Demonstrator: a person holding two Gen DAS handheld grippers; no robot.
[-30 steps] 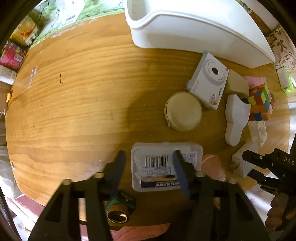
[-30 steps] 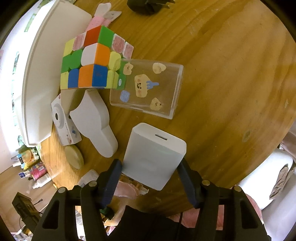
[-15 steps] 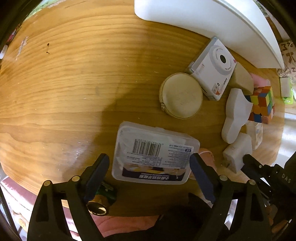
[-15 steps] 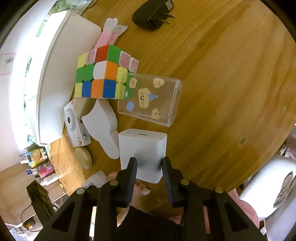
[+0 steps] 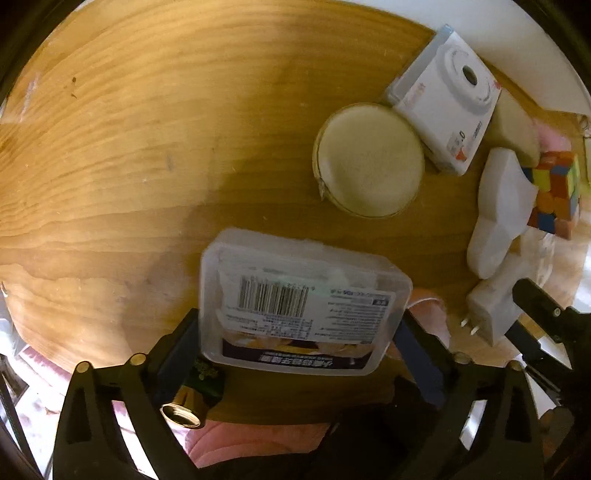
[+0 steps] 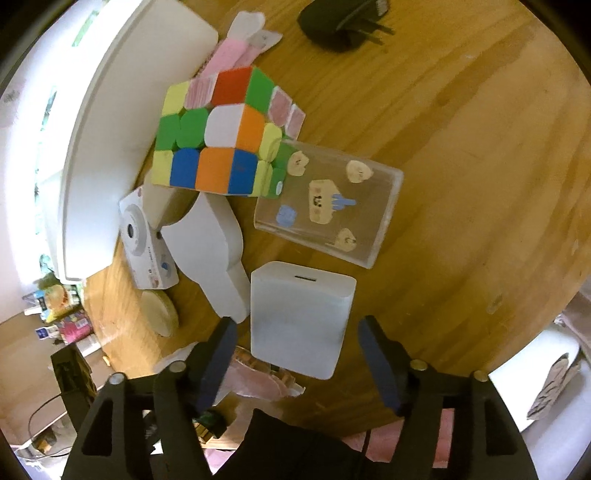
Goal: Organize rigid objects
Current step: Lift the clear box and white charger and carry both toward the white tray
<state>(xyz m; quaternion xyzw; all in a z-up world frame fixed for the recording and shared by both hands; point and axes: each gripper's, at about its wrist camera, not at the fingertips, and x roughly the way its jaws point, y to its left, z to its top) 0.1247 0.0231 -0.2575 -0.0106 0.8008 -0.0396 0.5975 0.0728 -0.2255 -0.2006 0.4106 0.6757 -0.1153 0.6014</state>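
Observation:
A clear plastic box [image 5: 303, 302] with a barcode label lies on the round wooden table [image 5: 147, 147]. My left gripper [image 5: 299, 347] straddles its near end, jaws opening wide, pads just beside its short sides and not pressing. A white charger block [image 6: 299, 317] lies flat between the fingers of my right gripper [image 6: 299, 350]. Those jaws are opening too, with a gap on each side of the block. In the left wrist view the same charger [image 5: 491, 302] shows its prongs at the right.
Beyond the charger lie a clear sticker-covered case [image 6: 328, 203], a colour cube [image 6: 221, 140], a white wedge-shaped piece [image 6: 210, 251], a white camera [image 5: 447, 103] and a round beige tin [image 5: 369, 162]. A white bin [image 6: 110, 147] runs along the back. A black plug [image 6: 343, 29] sits far off.
My left gripper sank toward the clear box and spread its jaws around it. My right gripper's jaws closed, then spread again, and the charger now lies straighter.

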